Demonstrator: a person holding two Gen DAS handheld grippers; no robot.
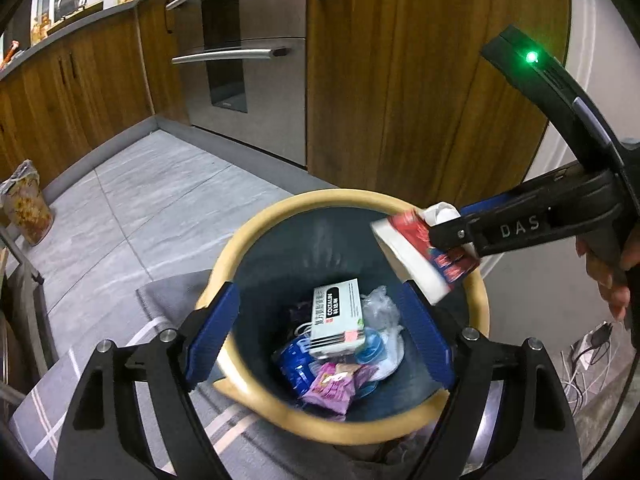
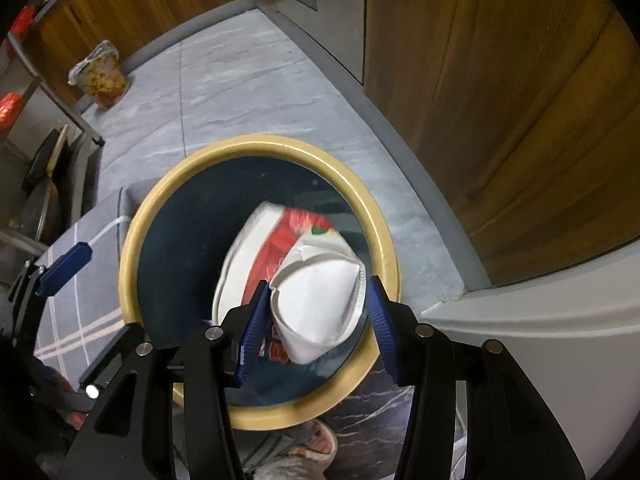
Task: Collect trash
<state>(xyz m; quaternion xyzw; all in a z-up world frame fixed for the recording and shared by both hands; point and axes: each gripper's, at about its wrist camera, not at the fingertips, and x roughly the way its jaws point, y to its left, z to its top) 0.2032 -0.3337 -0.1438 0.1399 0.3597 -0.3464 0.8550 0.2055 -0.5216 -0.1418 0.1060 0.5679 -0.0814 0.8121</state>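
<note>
Right gripper (image 2: pixel 316 312) (steeply down) over bin (image 2: pixel 160 208)

the right gripper (image 2: pixel 318 322) holds a crumpled red-and-white paper cup (image 2: pixel 288 276) between its blue pads, over the open mouth of a dark bin with a tan rim (image 2: pixel 132 236). the bin stands on grey floor tiles (image 2: pixel 248 84), beside a striped grey rug (image 2: pixel 80 320).

Black gripper (image 1: pixel 320 332) frames, ribbed blue pads (image 1: pixel 212 332), silver screws.
</note>
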